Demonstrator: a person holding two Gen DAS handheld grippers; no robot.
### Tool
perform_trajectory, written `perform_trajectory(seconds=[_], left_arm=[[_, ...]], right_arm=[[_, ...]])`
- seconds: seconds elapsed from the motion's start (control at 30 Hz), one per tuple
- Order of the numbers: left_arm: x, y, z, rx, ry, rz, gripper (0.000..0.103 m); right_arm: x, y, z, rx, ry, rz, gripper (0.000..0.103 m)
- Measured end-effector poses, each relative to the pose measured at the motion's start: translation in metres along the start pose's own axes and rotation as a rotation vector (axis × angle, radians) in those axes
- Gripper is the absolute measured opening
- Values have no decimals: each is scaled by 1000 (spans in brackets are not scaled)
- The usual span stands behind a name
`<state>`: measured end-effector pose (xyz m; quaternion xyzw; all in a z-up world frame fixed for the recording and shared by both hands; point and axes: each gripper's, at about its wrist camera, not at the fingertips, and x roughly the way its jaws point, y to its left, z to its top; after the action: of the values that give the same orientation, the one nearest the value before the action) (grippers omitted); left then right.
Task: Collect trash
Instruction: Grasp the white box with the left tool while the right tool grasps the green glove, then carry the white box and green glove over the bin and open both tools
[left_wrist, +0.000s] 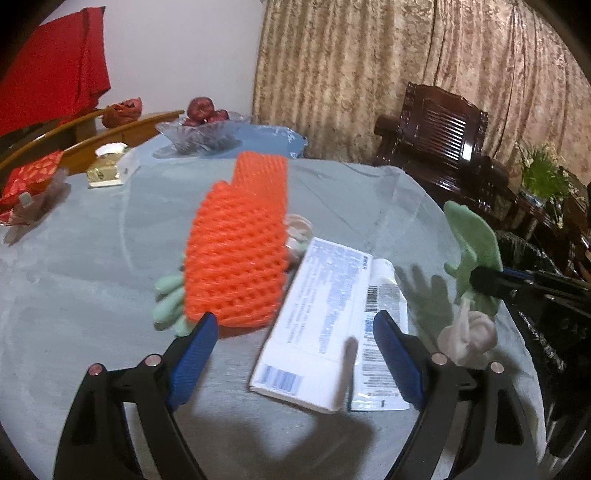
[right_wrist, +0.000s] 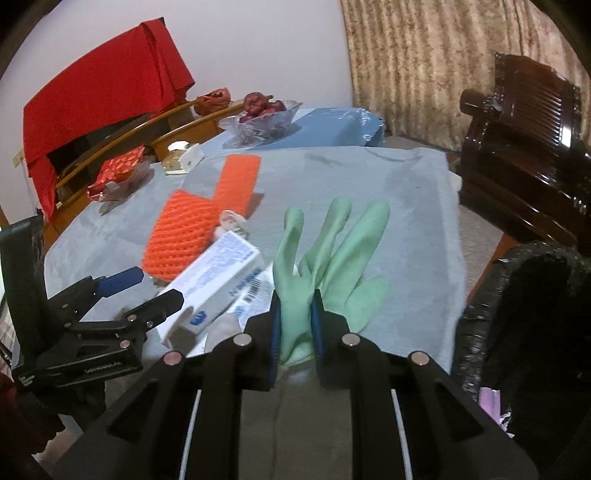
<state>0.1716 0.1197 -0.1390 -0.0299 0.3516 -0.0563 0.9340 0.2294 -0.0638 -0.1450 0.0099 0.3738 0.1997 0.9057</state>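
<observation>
A pale green rubber glove (right_wrist: 332, 251) hangs lifted off the grey tablecloth (right_wrist: 369, 177), and my right gripper (right_wrist: 295, 299) is shut on its cuff. The left wrist view shows that glove (left_wrist: 476, 240) and the right gripper (left_wrist: 480, 282) at the right. My left gripper (left_wrist: 295, 317) is open, low over a white printed box (left_wrist: 317, 314) and a flat white tube (left_wrist: 380, 332); its fingers touch neither. Orange foam netting (left_wrist: 240, 251) lies beyond the box, over a second green glove (left_wrist: 168, 299). A crumpled tissue (left_wrist: 469, 336) sits near the table edge.
A bin lined with a black bag (right_wrist: 535, 314) stands off the table's right side. At the far end of the table are a glass fruit bowl (left_wrist: 199, 133), a gold packet (left_wrist: 107, 170) and a red wrapper (left_wrist: 33, 177). A dark wooden chair (left_wrist: 436, 136) stands behind.
</observation>
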Motion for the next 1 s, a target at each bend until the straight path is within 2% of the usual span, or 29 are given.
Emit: perform_trajectory(seconds=[0.1,0.17,0.27,0.33,0.6,1.0], left_arm=[[9,-4,0,5,24,2,83],[15,-7,-1,6,48,2,78],[25,-10,-6,-1,97,-17,63],[27,-13,-8,-2,108,-23,62],[7,-22,0,-7,48,-9,57],[-30,-30,20,-34,-42,-27,56]], right_arm=[[-1,-7,-2,10,1,-2,14],[0,-9,-3,8,4,-4,14],[1,-9,-4,5,6,-8,14],[1,-9,-5,10,5,-6,14],[-4,-11,-4,6,-9,-10,14],[-38,-18,8,6,-72,-7,14]])
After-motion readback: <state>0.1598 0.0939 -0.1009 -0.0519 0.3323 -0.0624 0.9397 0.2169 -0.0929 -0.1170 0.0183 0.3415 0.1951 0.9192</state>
